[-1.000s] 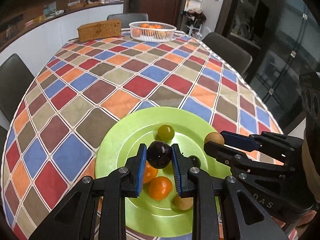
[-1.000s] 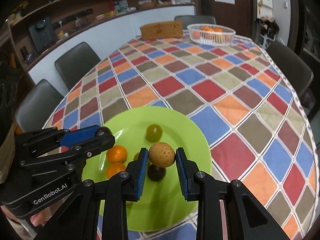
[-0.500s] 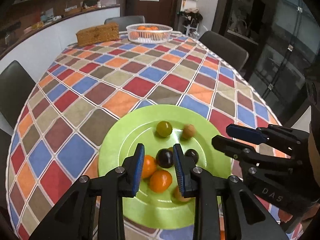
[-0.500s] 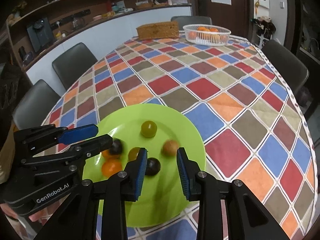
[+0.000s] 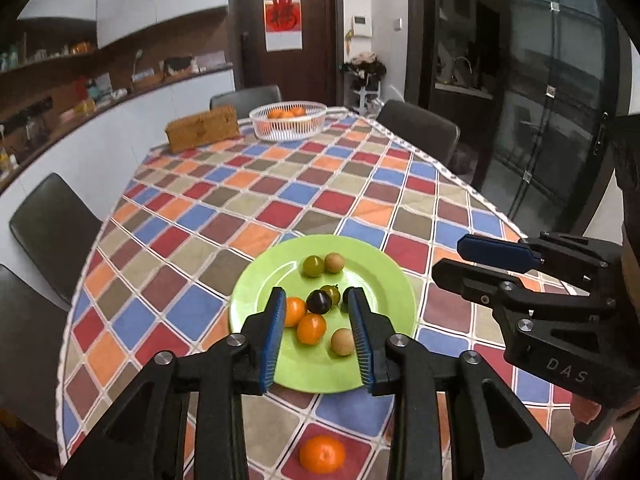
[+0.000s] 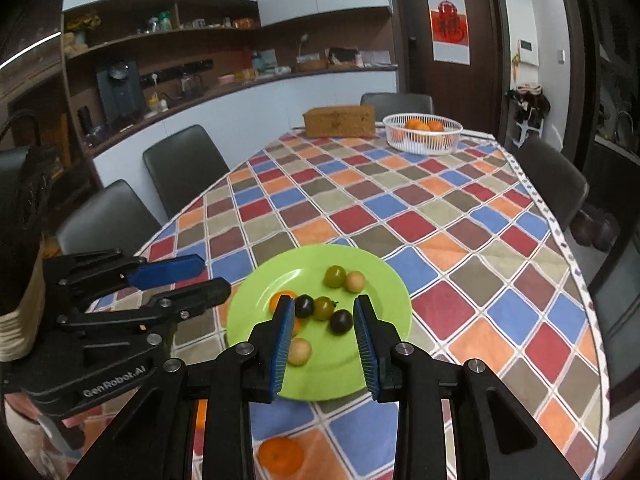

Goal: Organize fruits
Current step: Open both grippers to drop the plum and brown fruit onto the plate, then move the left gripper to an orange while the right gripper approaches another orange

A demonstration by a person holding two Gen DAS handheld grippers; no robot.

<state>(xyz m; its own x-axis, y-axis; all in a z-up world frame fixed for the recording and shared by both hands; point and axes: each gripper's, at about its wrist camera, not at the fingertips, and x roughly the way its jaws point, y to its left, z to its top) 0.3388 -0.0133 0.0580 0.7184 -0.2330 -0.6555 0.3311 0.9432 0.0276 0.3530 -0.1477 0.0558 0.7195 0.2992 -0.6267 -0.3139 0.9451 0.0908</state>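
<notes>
Round lime-green plate [image 5: 384, 280] on checked-cloth table [image 5: 248, 216]: we count eight small fruits on it | lone orange mandarin [image 5: 322, 453] on cloth nearer us | left gripper [image 5: 318, 328]: fingers just opened, apart, nothing between | right gripper [image 6: 323, 332]: fingers apart, empty | white mesh basket [image 5: 288, 120] of oranges at far end.

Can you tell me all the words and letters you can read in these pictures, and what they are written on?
"DAS": on the side of the right tool, seen from the left wrist.
"GenRobot.AI": on the side of the left tool, seen from the right wrist.
Red poster on the dark door: it shows one big character, too blurred to read.
Items on the shelves and counter: labels too small to read.
</notes>
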